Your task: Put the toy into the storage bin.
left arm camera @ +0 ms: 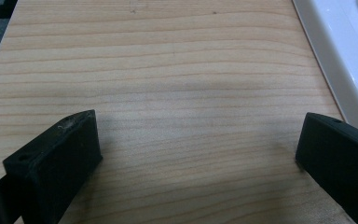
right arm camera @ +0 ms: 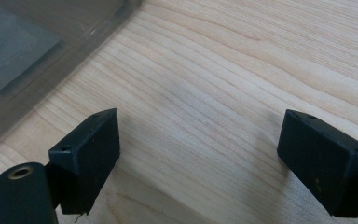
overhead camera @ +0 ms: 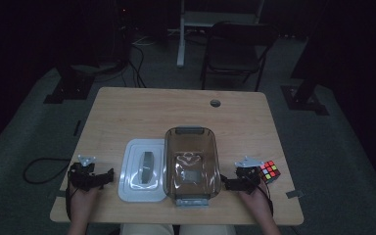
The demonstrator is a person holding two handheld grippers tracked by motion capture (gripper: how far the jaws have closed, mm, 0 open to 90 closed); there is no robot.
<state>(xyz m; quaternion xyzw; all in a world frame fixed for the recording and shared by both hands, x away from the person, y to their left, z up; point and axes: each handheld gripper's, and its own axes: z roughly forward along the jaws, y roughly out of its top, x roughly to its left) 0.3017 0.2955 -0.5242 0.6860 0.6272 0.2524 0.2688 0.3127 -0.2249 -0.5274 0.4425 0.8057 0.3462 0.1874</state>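
A folding chair (overhead camera: 235, 51) stands beyond the wooden table (overhead camera: 176, 105), on grey carpet (overhead camera: 24, 127).

Near the counter's (overhead camera: 142, 110) front edge, the lid (overhead camera: 143, 170) lay just left of the container (overhead camera: 191, 166); the cube (overhead camera: 269, 171) sat toward the front right corner, apart from the container.

We see the desk (left arm camera: 168, 70) as pale wood with fine straight grain and a smooth, matt face; the lid (overhead camera: 142, 169) looks like white glossy plastic, smooth along its rim; the box (overhead camera: 192, 164) is clear, smoke-tinted plastic with bright glints; each hand-held gripper, left (left arm camera: 196, 154) and right (right arm camera: 200, 154), has matt black plastic jaws; the cube (overhead camera: 269, 171) shows glossy coloured plastic.
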